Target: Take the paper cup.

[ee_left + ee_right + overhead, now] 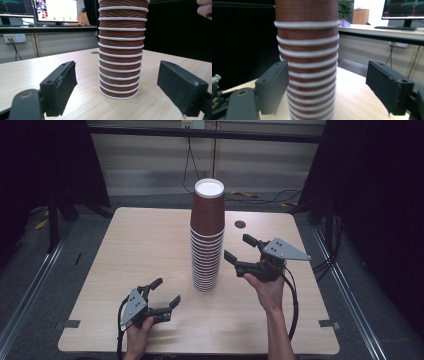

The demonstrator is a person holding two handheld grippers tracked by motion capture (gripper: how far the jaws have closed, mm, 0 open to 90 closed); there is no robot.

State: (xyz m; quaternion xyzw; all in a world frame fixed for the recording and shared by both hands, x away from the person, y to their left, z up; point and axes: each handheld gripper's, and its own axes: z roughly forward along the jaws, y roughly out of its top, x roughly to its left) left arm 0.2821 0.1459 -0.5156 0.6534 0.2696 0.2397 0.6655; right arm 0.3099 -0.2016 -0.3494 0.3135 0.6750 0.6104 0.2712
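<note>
Nothing gripped yet; work on the stack of cups point(206, 245) judged to be at its very start.

- Stack of cups: brown paper, white rims, mouths down, upright near the middle of the tabletop point(140, 250). Looks whole and straight, with a longer stretch of brown wall showing on the top cup point(208, 202) than on those below. No single cup lying apart from it anywhere on the wood.
- Left hand-held gripper point(167, 290): low at the near edge, well apart from the stack and pointing toward its foot. Jaws spread wide with nothing between the pads. Seen along those jaws, the stack point(120, 62) stands farther off on the bare wood, framed by both pads and touched by neither.
- Right hand-held gripper point(237, 246): raised off the tabletop, just beside the stack on its right and level with its middle. Jaws also wide apart and holding nothing. From its own camera the stack point(308, 62) looms close between the pads. No contact to be made out.

Left to do, by this reading: nearly everything. Closing in on a cup, pinching it, lifting it free and setting it down.
</note>
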